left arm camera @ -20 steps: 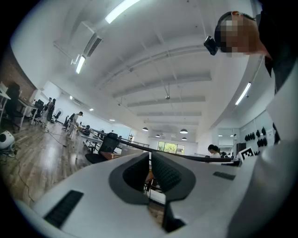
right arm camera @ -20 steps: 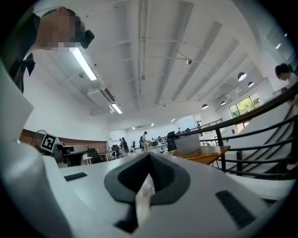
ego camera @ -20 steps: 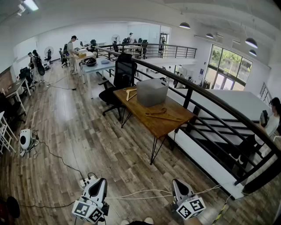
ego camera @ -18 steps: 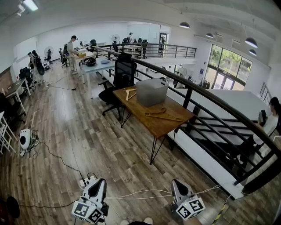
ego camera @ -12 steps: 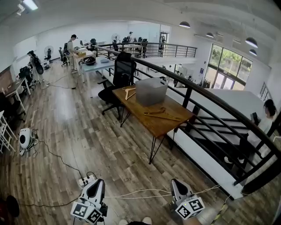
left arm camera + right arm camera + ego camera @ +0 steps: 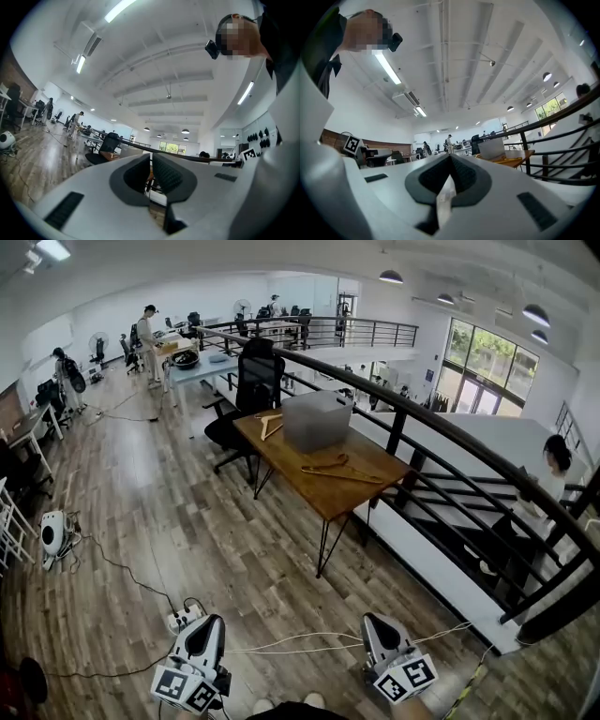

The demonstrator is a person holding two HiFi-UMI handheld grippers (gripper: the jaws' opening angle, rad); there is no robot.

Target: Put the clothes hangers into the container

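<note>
A wooden table [image 6: 281, 457] stands across the room by the railing. On it sits a grey container [image 6: 317, 420]. One wooden hanger [image 6: 269, 424] lies left of the container, and a pair of hangers [image 6: 333, 468] lies on its nearer side. My left gripper [image 6: 201, 653] and right gripper [image 6: 379, 642] are low at the picture's bottom, far from the table. Both are shut with nothing between the jaws. In the right gripper view the container [image 6: 491, 148] and the table [image 6: 513, 160] show small beyond the closed jaws.
A black office chair [image 6: 251, 379] stands behind the table. A dark railing [image 6: 441, 432] runs along the table's far side above a stairwell. A power strip [image 6: 184, 618] and cables lie on the wood floor near my grippers. People stand at far desks [image 6: 200, 365].
The head view has shifted slightly, so the table sits a little lower and left in the picture. A person at the right stairwell has moved. Both grippers stay shut and empty.
</note>
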